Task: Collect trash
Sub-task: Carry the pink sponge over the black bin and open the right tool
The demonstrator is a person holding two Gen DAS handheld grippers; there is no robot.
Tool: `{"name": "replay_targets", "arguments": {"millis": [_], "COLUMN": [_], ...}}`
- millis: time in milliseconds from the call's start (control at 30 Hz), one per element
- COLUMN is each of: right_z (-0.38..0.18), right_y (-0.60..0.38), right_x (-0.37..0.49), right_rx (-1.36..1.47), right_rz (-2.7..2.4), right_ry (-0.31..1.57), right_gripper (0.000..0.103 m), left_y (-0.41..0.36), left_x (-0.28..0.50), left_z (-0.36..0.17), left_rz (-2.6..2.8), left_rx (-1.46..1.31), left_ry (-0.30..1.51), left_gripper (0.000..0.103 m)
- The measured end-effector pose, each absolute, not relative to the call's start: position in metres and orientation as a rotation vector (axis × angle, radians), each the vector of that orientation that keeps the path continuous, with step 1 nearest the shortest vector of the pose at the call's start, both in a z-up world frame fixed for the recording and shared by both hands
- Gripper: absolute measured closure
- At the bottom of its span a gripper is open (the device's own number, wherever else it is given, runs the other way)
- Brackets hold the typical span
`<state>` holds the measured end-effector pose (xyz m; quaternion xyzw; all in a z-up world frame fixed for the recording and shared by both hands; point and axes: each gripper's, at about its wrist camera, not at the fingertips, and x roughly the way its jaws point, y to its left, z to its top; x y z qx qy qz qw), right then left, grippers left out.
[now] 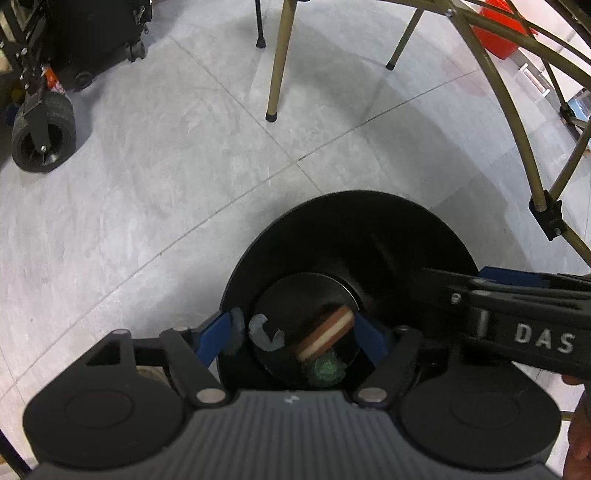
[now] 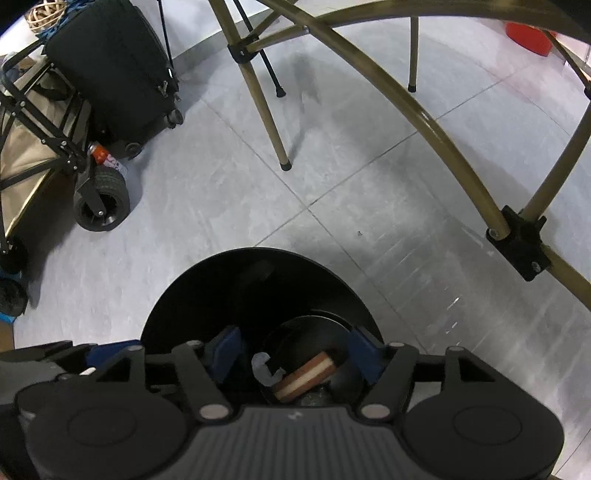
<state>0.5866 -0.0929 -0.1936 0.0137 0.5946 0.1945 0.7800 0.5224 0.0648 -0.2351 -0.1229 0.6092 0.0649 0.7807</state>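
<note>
A round black trash bin (image 1: 332,201) (image 2: 258,254) stands on the grey tiled floor, and both grippers hang over its mouth pointing down. At its bottom lie a brown-and-cream round disc (image 1: 327,334) (image 2: 306,376), a curled grey scrap (image 1: 260,332) (image 2: 264,369) and a crumpled green piece (image 1: 327,371). My left gripper (image 1: 295,336) is open, and its blue pads touch nothing. My right gripper (image 2: 295,350) is open too, with nothing between its pads. The right gripper's black body crosses the bin's right rim in the left wrist view.
Brass-coloured folding table legs (image 1: 279,59) (image 2: 264,107) and curved braces (image 2: 424,122) stand just beyond and right of the bin. A black suitcase (image 2: 118,66) and a folding wagon with a black wheel (image 1: 42,140) (image 2: 103,205) are at the left. A red object (image 1: 496,35) sits far right.
</note>
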Motion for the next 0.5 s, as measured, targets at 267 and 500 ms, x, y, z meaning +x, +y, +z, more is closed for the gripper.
{"name": "replay_targets", "arguments": {"millis": [267, 500], "right_z": [-0.175, -0.124], "right_y": [-0.094, -0.1], "right_x": [0.572, 0.521], "right_rx": [0.028, 0.031], "right_rz": [0.421, 0.437], "right_ry": [1.21, 1.062], "right_gripper": [0.036, 0.036], "left_y": [0.065, 0.06], "left_x": [0.508, 0.453], "left_z": [-0.218, -0.161], "left_rz": [0.184, 0.201], "left_rx": [-0.254, -0.212], "left_ry": [1.251, 1.058], "left_gripper": [0.021, 0.021]}}
